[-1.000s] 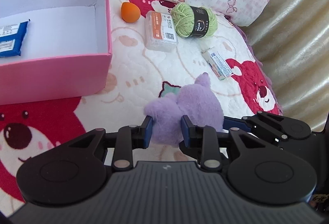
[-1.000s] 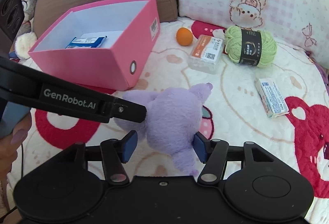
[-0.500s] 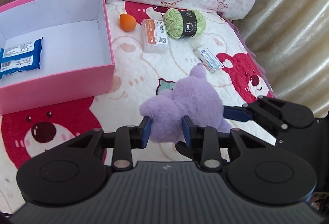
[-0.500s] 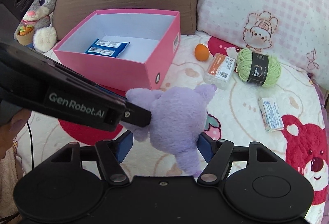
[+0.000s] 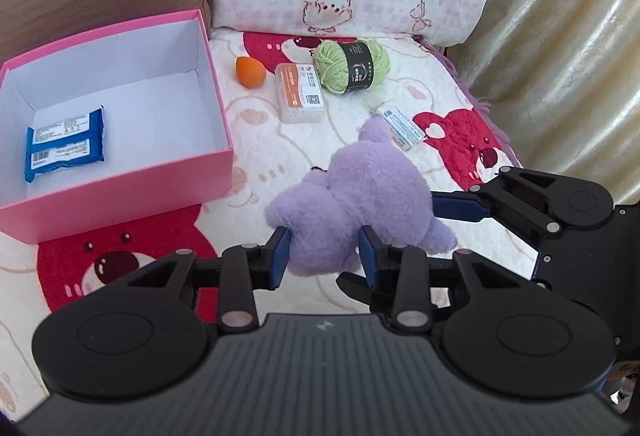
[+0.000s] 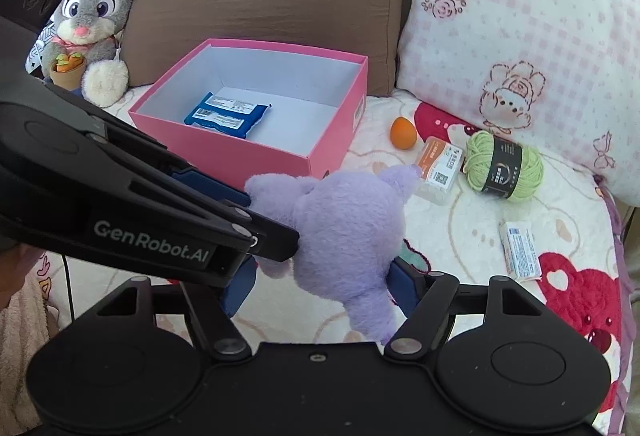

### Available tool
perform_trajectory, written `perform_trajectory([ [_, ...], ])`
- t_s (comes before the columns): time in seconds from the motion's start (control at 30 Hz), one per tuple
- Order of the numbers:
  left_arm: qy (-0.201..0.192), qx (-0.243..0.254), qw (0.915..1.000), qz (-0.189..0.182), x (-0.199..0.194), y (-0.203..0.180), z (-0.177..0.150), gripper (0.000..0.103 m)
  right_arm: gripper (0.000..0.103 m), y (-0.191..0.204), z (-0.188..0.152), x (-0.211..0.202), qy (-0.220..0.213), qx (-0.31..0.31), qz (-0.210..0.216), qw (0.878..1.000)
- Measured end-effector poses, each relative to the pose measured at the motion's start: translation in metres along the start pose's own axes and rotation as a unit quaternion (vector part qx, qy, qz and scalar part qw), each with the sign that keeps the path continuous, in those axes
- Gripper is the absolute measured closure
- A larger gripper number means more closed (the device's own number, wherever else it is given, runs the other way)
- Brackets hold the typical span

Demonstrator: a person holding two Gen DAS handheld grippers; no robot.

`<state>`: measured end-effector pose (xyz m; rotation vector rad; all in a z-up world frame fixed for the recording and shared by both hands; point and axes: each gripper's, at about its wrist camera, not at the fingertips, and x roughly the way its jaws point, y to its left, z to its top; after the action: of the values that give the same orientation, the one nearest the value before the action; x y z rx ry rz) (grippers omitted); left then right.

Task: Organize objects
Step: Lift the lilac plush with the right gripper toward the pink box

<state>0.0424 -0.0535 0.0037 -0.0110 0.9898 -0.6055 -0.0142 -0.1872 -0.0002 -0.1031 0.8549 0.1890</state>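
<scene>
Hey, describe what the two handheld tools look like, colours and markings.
Both are matte black with blue finger pads. The left tool has round pivot discs and a ribbed grey top. In the right tool's view, the left one shows white "GenRobot.AI" lettering and a thin black cable.

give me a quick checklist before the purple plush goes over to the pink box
1. Left claw on the purple plush: ok, the pads press its fur, though the jaws are opening.
2. Right claw on the plush: ok, pads against both sides, jaws also opening.
3. Plush off the quilt: cannot tell.
4. Room in the pink box: ok, only a blue packet lies inside.
5. Path to the box: ok, nothing stands between it and the plush.
6. Neighbours apart: ok in the left view; the orange-labelled box and small carton lie beyond the plush.
</scene>
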Motion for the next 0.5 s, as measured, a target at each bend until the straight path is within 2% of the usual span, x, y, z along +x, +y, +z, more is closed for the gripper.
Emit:
perform_trajectory([
  [0.3,-0.015,-0.015,0.9998,0.002,-0.022,0.01,-0.002,0.068,0.026,0.02,0.015,-0.011,-0.015,-0.041,-0.002,0.999],
  [0.37,-0.026,-0.015,0.9995,0.004,-0.027,0.011,0.001,0.068,0.023,0.025,0.021,-0.011,-0.017,-0.059,-0.012,0.998],
  [0.5,-0.045,-0.02,0.9987,0.012,-0.037,0.016,0.008,0.068,0.022,0.031,0.036,-0.014,-0.032,-0.084,-0.023,0.996],
])
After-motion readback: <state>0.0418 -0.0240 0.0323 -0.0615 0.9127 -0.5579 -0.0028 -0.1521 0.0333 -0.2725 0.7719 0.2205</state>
